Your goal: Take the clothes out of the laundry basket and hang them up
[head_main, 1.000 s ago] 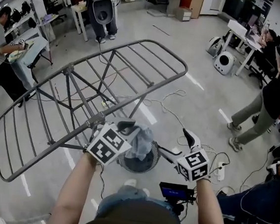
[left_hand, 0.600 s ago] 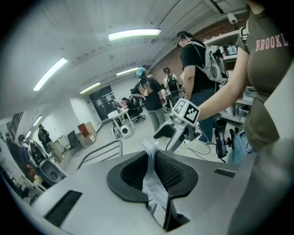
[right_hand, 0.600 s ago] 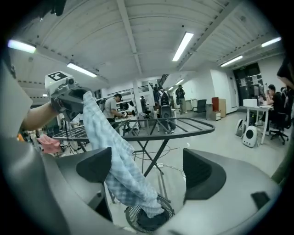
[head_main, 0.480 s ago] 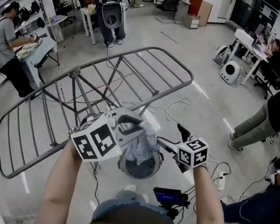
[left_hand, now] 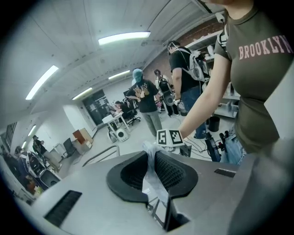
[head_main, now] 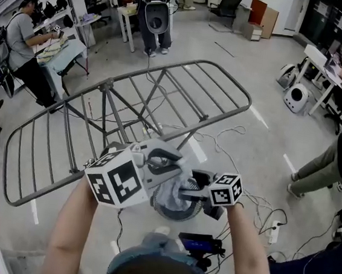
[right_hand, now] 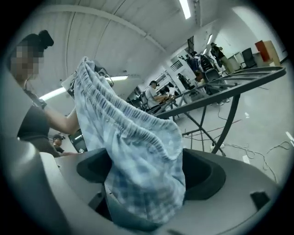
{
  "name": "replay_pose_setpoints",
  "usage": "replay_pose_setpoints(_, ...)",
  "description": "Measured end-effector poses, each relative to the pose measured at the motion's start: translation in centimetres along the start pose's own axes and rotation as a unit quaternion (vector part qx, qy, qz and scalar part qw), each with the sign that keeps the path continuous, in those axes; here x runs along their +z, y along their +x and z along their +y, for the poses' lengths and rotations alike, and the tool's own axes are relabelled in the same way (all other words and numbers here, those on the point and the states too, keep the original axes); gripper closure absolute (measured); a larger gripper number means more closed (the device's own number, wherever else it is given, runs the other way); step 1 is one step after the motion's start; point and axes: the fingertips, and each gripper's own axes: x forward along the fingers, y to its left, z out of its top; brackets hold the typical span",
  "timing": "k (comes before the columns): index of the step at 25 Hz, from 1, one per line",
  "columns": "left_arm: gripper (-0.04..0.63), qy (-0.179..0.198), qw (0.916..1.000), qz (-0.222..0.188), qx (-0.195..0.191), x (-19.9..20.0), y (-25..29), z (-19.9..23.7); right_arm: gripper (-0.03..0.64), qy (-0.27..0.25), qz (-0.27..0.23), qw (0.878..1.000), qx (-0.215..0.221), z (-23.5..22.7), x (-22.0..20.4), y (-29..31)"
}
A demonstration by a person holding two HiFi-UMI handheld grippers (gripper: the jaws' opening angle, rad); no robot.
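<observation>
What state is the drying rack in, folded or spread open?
Spread open: both wings of the drying rack stretch out wide and flat on its crossed legs.

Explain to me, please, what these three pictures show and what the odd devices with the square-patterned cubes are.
No robot is at work here: a person holds a hand-held two-jaw gripper in each hand, and the patterned cubes are parts of those grippers. The head view comes from a camera on the person's head, looking down past both forearms. The other two pictures come from a camera on each gripper, looking along its jaws. The left gripper is shut on a pale blue checked garment, lifted above a round grey laundry basket on the floor. The right gripper is open, with the garment's gathered waistband lying between its jaws, which have just been closing a little. Behind stands a grey drying rack, with nothing on it.
</observation>
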Motion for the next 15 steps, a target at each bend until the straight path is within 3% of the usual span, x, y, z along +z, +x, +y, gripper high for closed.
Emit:
replay_pose_setpoints(5,0.546,-0.013,0.9998,0.011,0.006,-1.6,-1.7,-0.7,0.193,0.031,0.007,0.993,0.117,2.7,-0.9,-0.4)
replay_pose_setpoints(8,0.546,-0.035,0.9991,-0.008,0.022,-2.0,-3.3,0.1,0.234,0.045,0.003,0.987,0.156,3.9,-0.1,-1.2)
replay_pose_setpoints(9,0.546,-0.043,0.9986,-0.016,0.027,-2.1,-3.8,0.3,0.275,0.043,0.000,0.987,0.157,3.9,0.2,-1.4)
replay_pose_setpoints(10,0.546,-0.050,0.9980,-0.024,0.032,-2.1,-4.3,0.5,0.379,0.039,-0.002,0.988,0.150,3.7,0.5,-1.6)
replay_pose_setpoints(12,0.546,-0.059,0.9966,-0.037,0.044,-2.2,-4.9,0.7,0.525,0.020,-0.003,0.993,0.120,2.7,0.8,-1.9)
replay_pose_setpoints(13,0.546,-0.062,0.9960,-0.040,0.050,-2.3,-5.1,0.8,0.570,0.007,-0.003,0.995,0.100,2.2,0.9,-2.1)
replay_pose_setpoints(15,0.546,-0.068,0.9948,-0.031,0.069,-3.1,-5.6,1.0,0.583,-0.013,-0.002,0.998,0.065,1.5,1.4,-2.6)
